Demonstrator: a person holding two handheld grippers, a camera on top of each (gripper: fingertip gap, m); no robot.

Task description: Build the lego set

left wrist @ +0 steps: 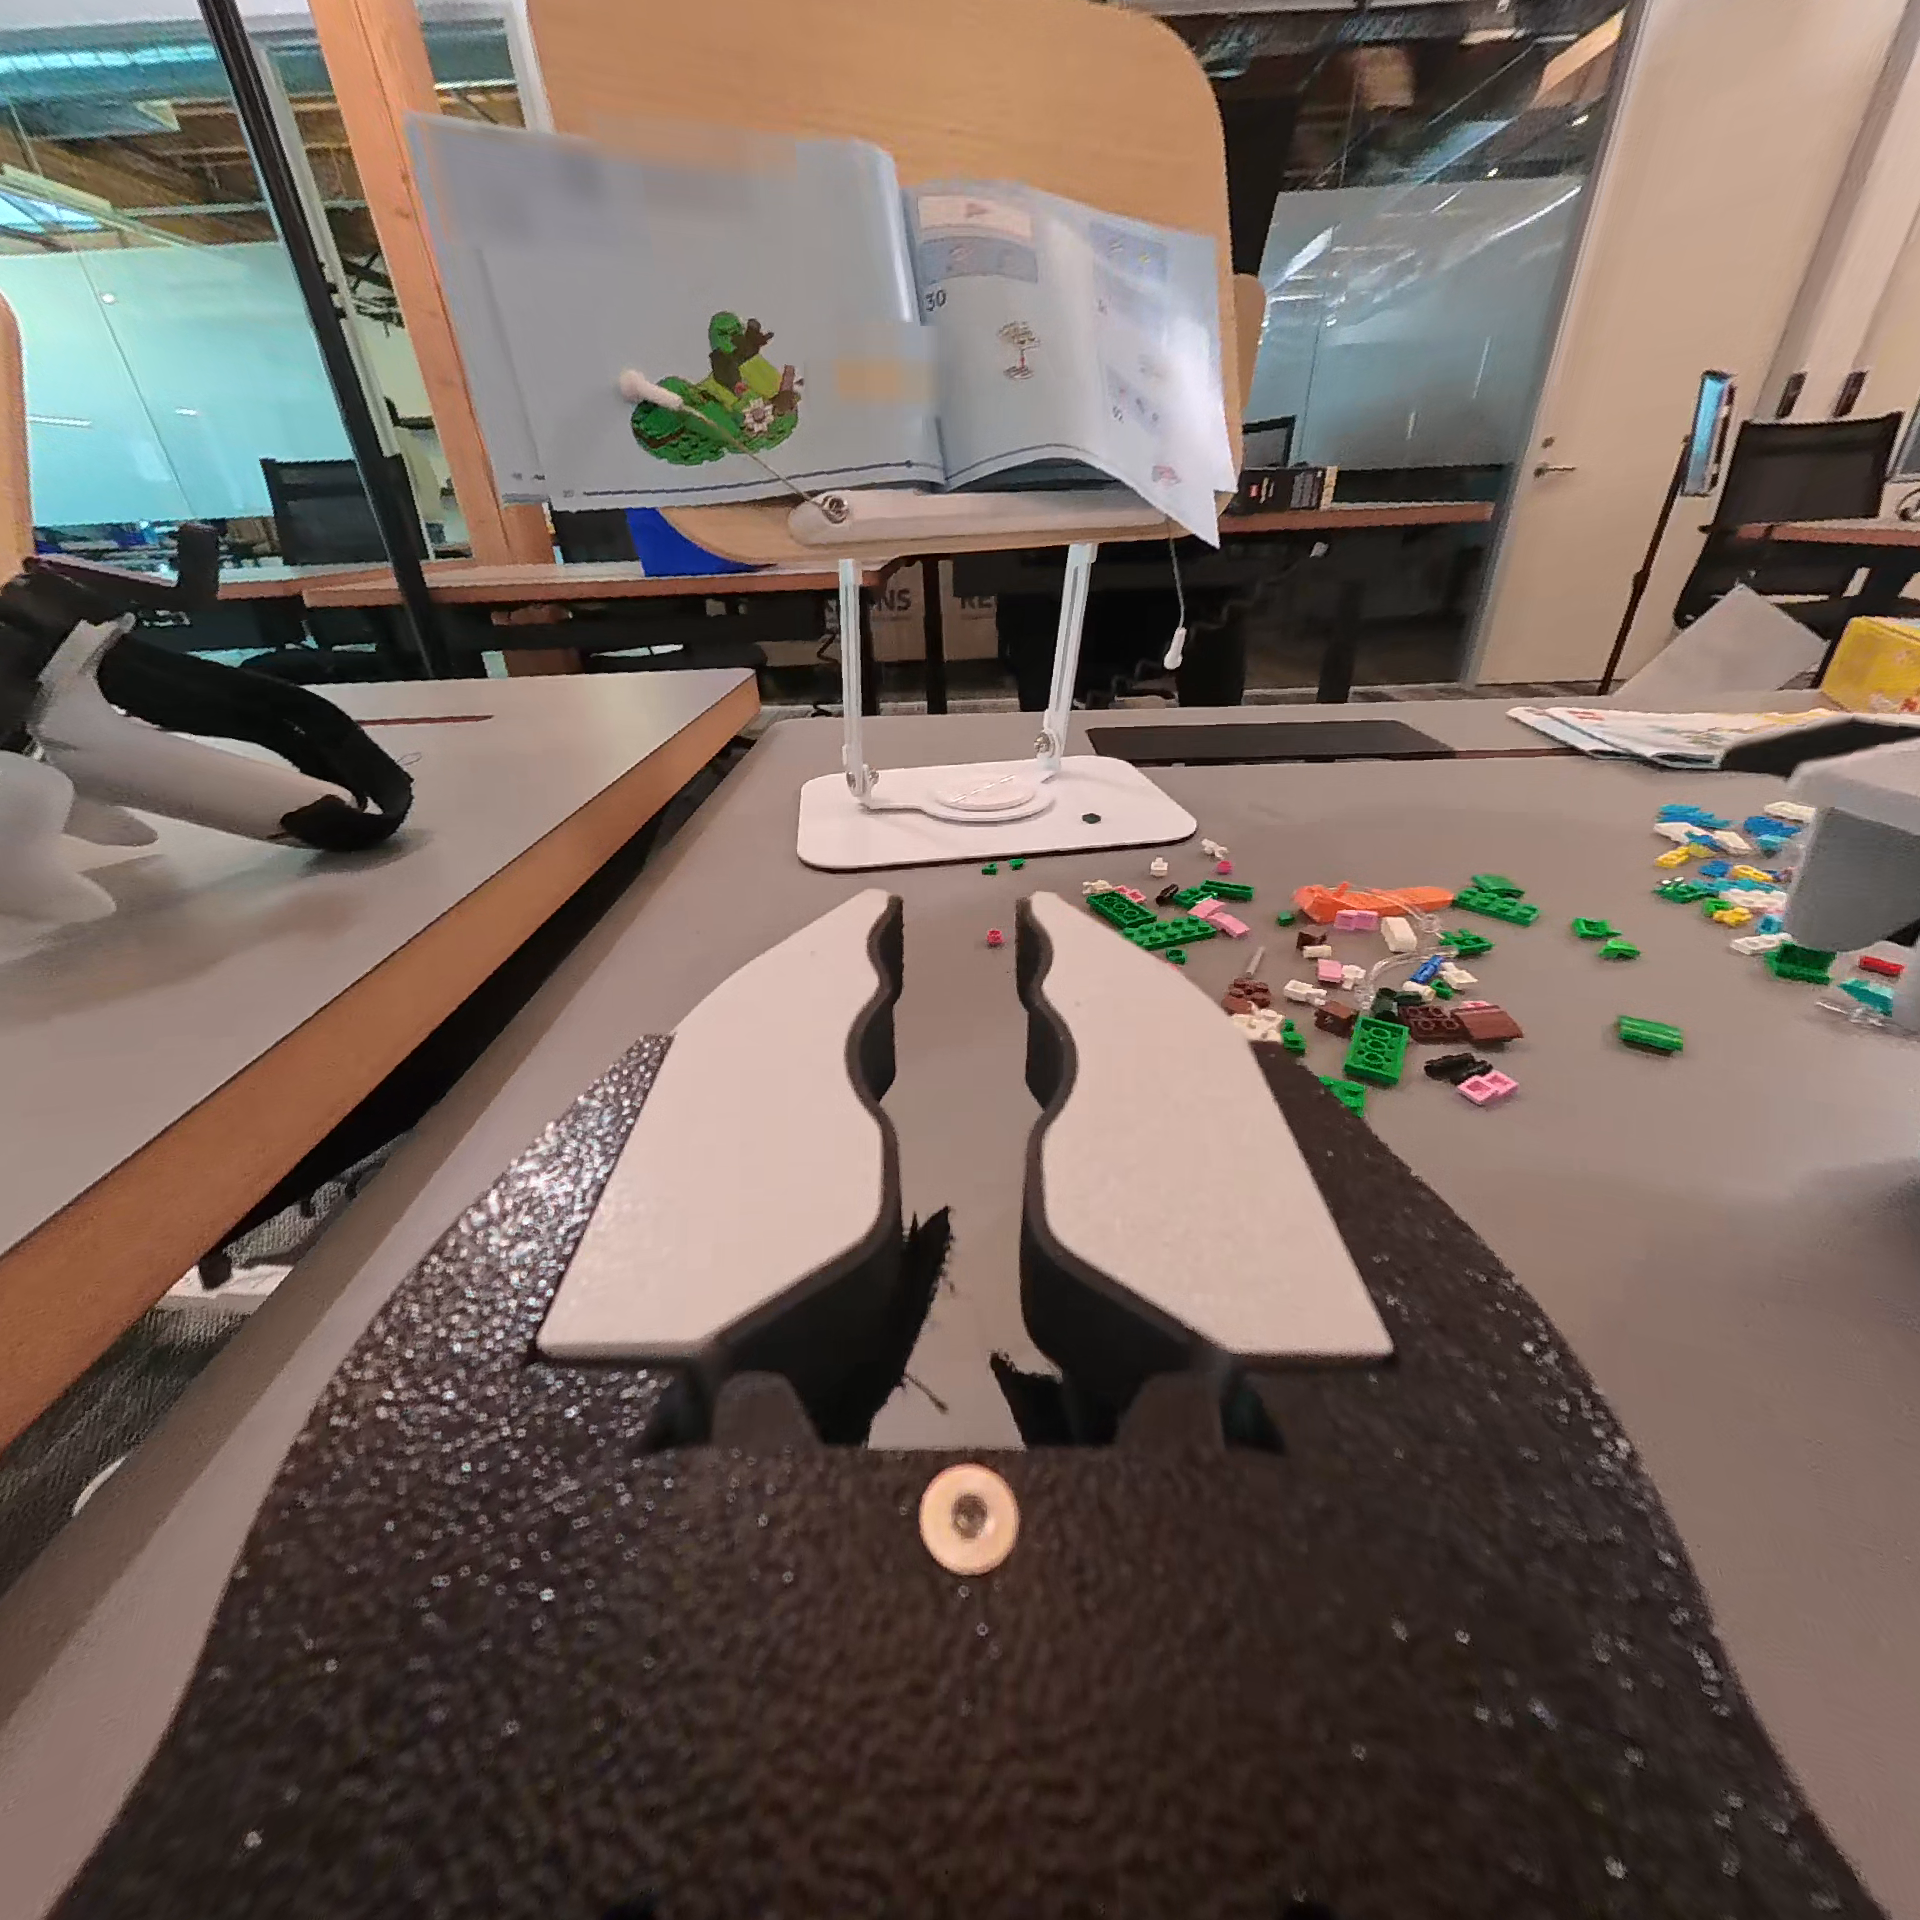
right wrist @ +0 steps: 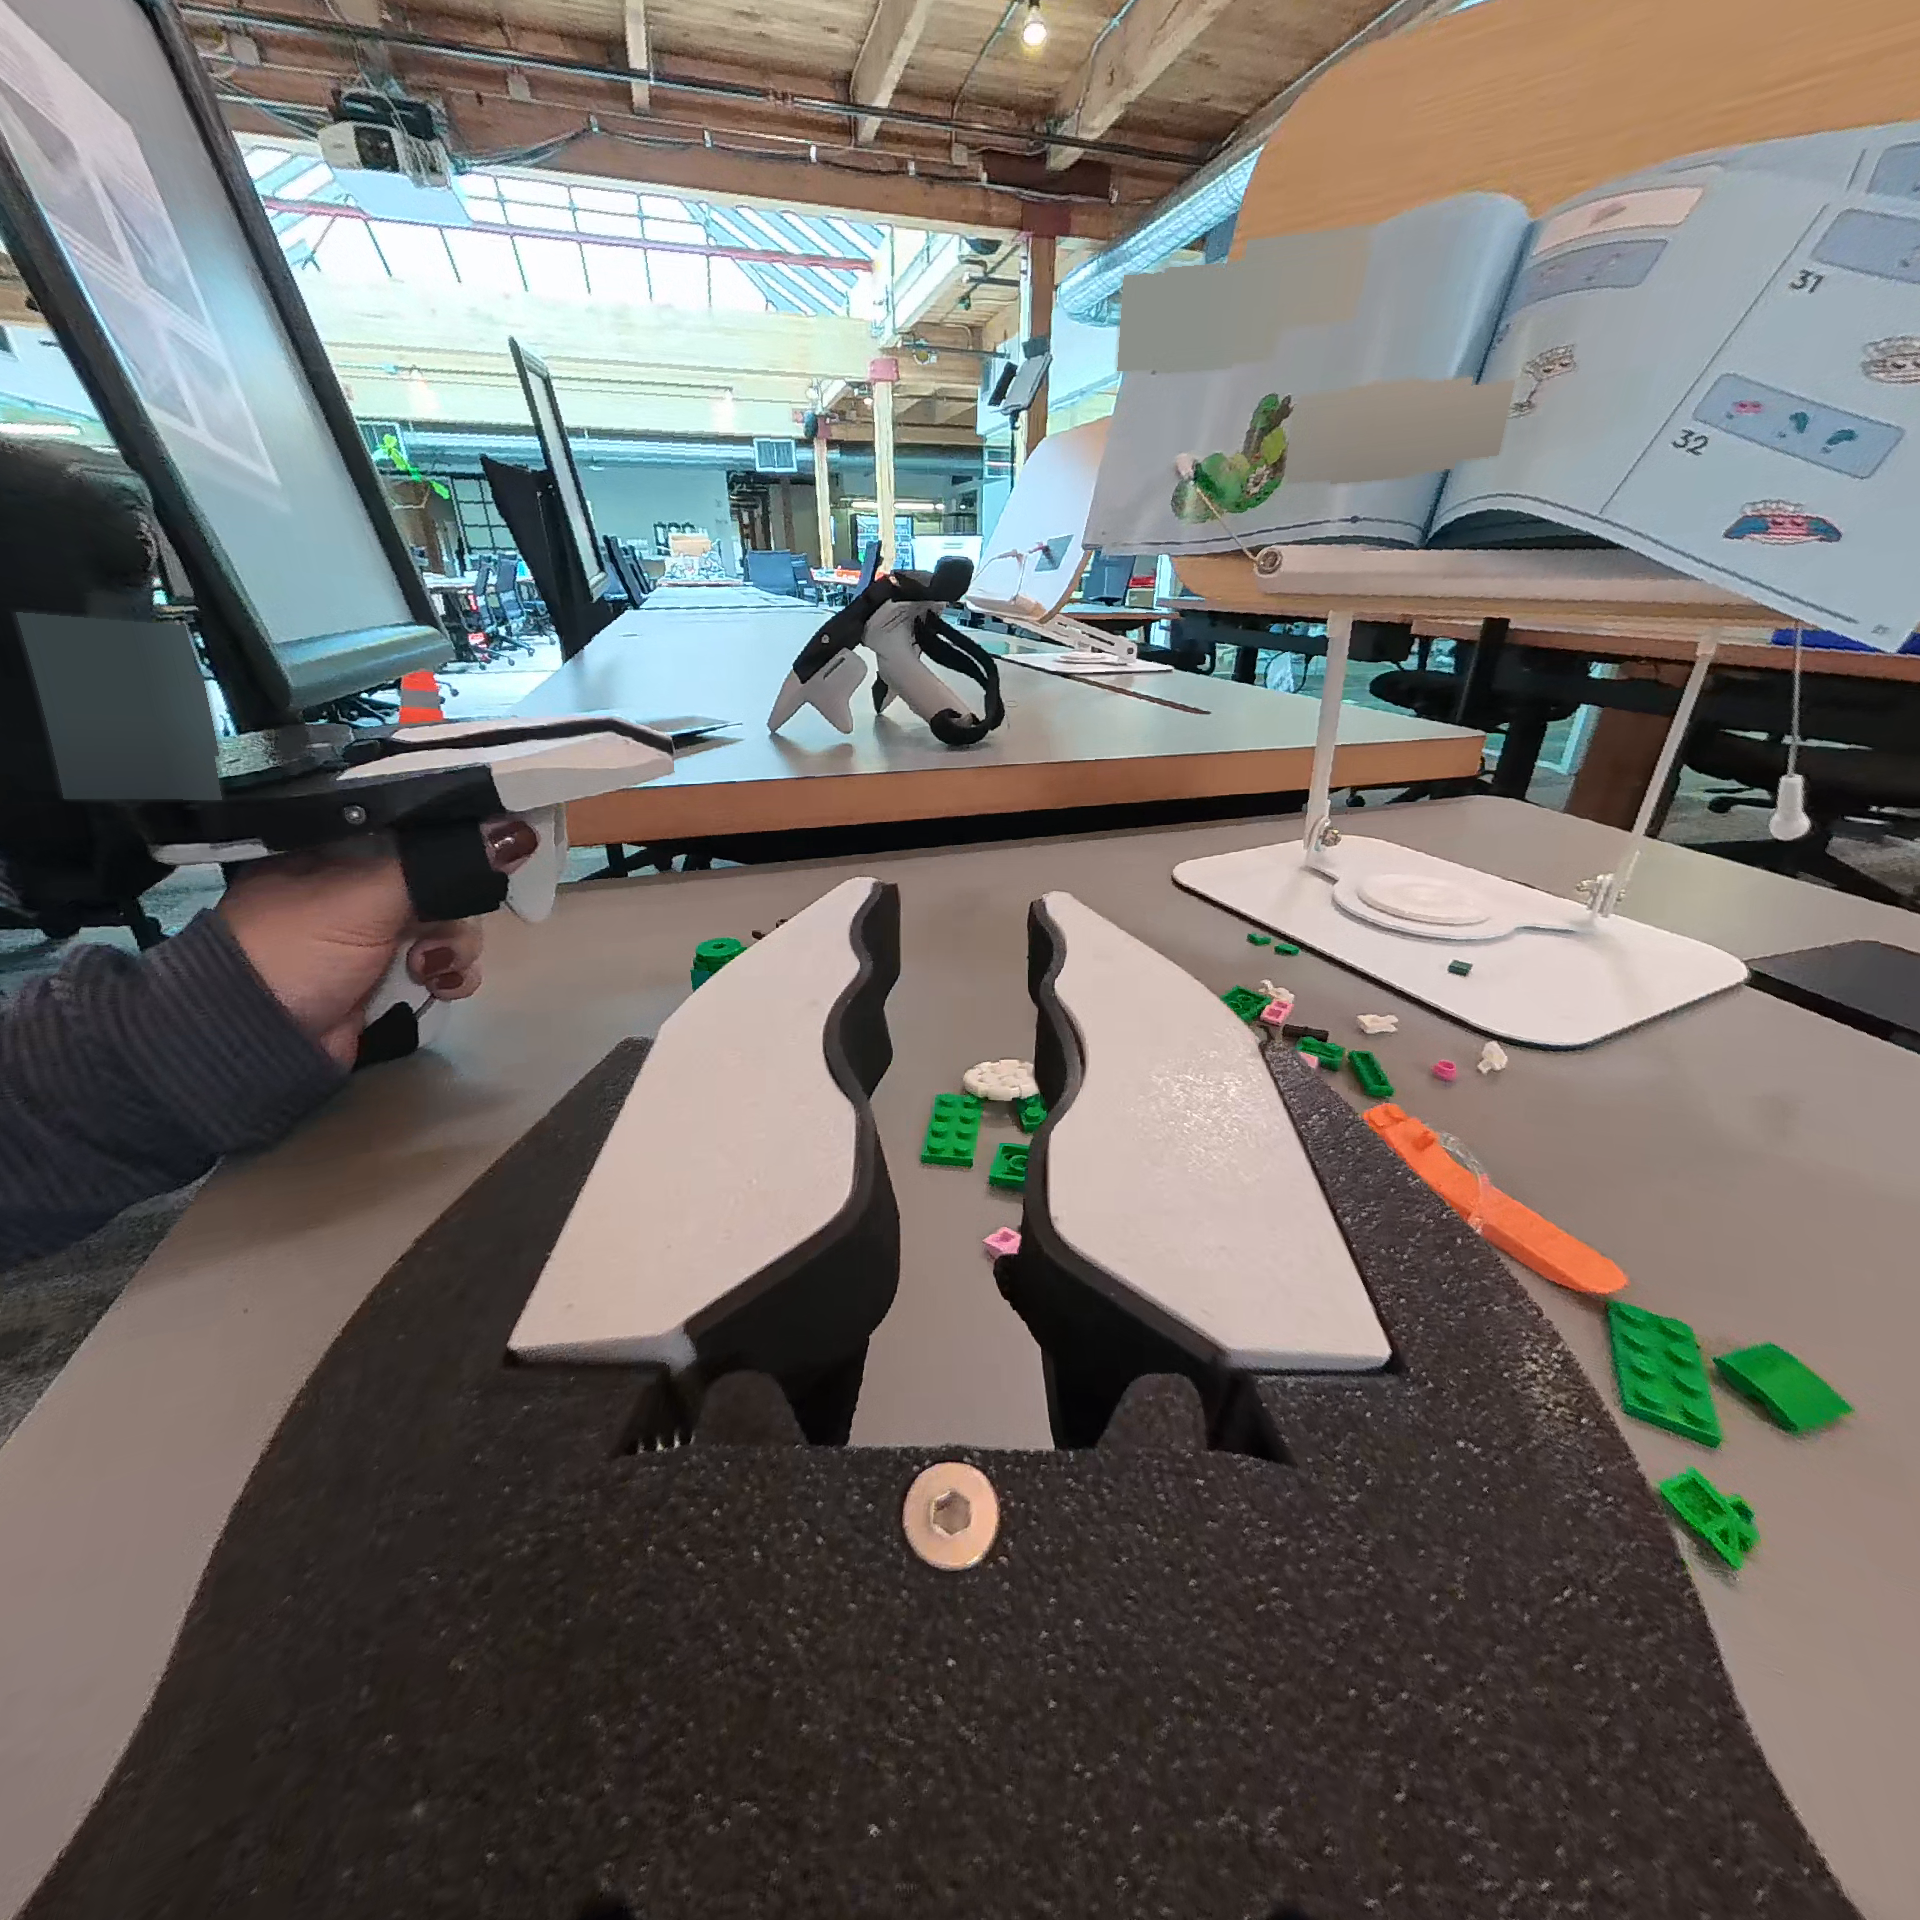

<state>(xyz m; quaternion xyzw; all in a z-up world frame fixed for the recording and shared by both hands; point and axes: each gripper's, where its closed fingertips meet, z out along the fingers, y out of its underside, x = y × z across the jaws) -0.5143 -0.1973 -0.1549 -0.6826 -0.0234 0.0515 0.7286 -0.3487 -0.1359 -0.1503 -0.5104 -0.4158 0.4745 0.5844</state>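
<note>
Loose lego pieces [left wrist: 1382, 966] in green, pink, brown, white and orange lie scattered on the grey table [left wrist: 1558, 1299]. My left gripper [left wrist: 958, 914] is open and empty above the table; a tiny pink piece [left wrist: 994, 938] lies just beyond its tips. My right gripper [right wrist: 961, 914] is open and empty, low over a white round piece [right wrist: 1003, 1077] and green plates [right wrist: 951, 1129]. An orange brick separator [right wrist: 1496, 1205] lies to its right. The open instruction booklet [left wrist: 727, 343] rests on a stand. The left gripper [right wrist: 582, 758], held in a hand, also shows in the right wrist view.
The stand's white base [left wrist: 987, 821] sits at the back of the table. A spare gripper [right wrist: 894, 665] lies on the neighbouring table [left wrist: 312, 935], across a gap. A monitor [right wrist: 208, 416] stands at the left. More coloured pieces [left wrist: 1714, 862] and papers [left wrist: 1662, 732] lie far right. Some 20 cm of space lies between my two pairs of fingers.
</note>
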